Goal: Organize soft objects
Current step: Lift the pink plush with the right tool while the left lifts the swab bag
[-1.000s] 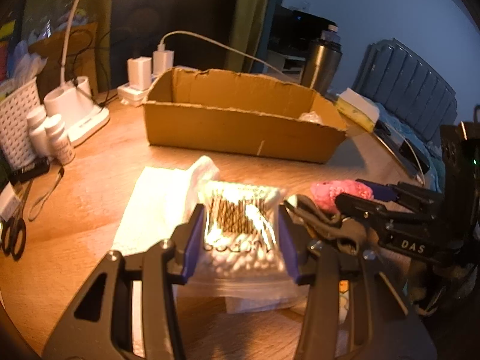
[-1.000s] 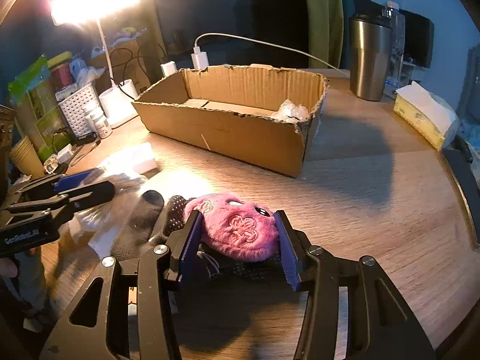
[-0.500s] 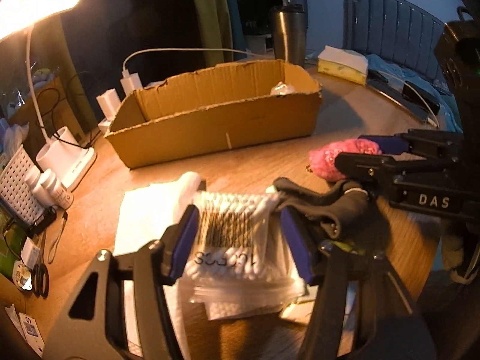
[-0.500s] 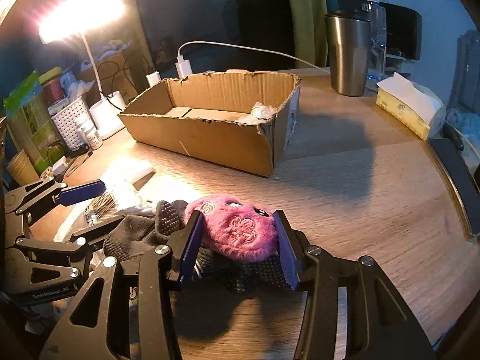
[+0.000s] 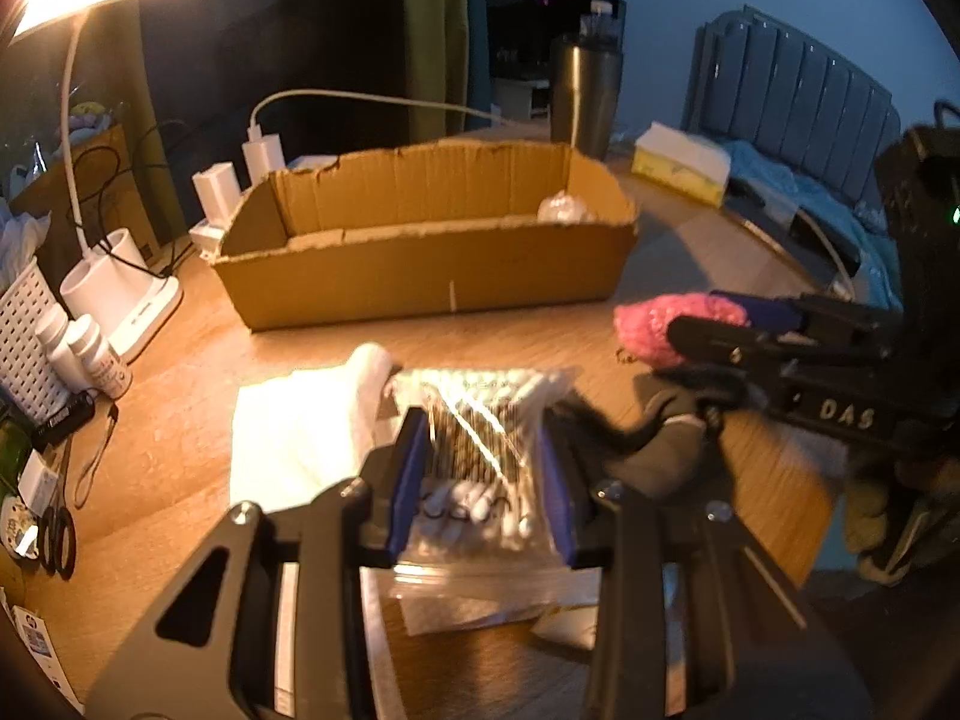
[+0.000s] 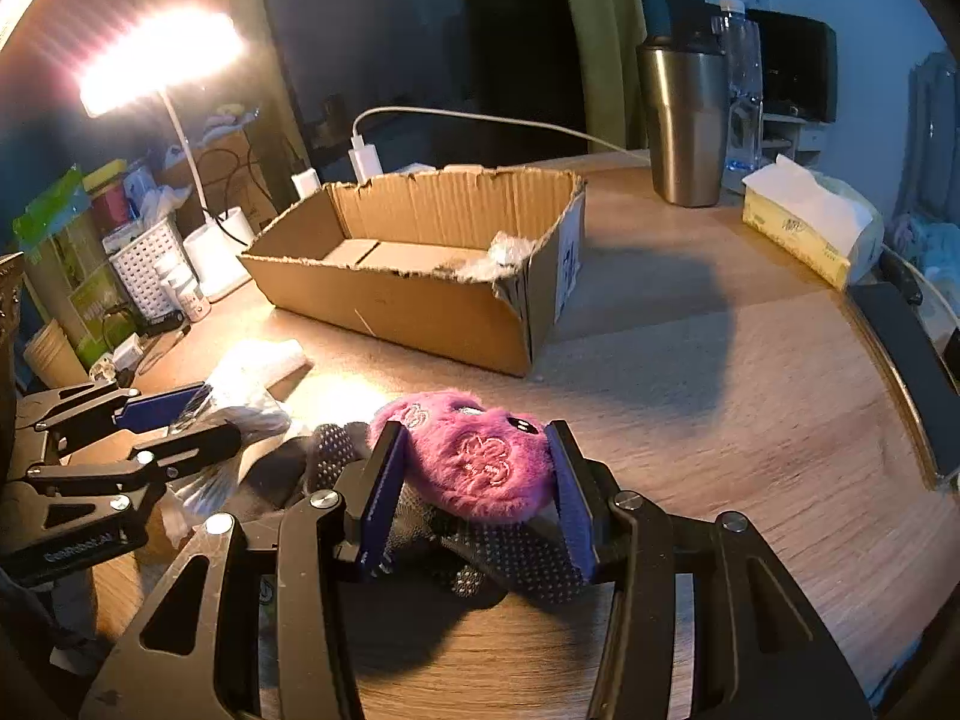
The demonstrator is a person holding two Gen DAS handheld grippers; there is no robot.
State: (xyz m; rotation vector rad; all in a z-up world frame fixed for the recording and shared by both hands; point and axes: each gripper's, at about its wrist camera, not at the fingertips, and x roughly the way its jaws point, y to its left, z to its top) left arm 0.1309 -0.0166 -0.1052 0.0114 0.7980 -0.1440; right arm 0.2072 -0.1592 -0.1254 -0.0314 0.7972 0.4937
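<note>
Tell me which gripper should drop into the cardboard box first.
Right, probably. The right gripper is clamped on the pink plush, facing the cardboard box. The left gripper has only just been closing on the cotton swab bag.

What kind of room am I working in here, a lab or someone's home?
Most likely a home, probably a bedroom desk. A padded headboard and bedding stand behind the wooden table, a desk lamp lights it, and a tissue pack and steel tumbler sit near the cardboard box.
</note>
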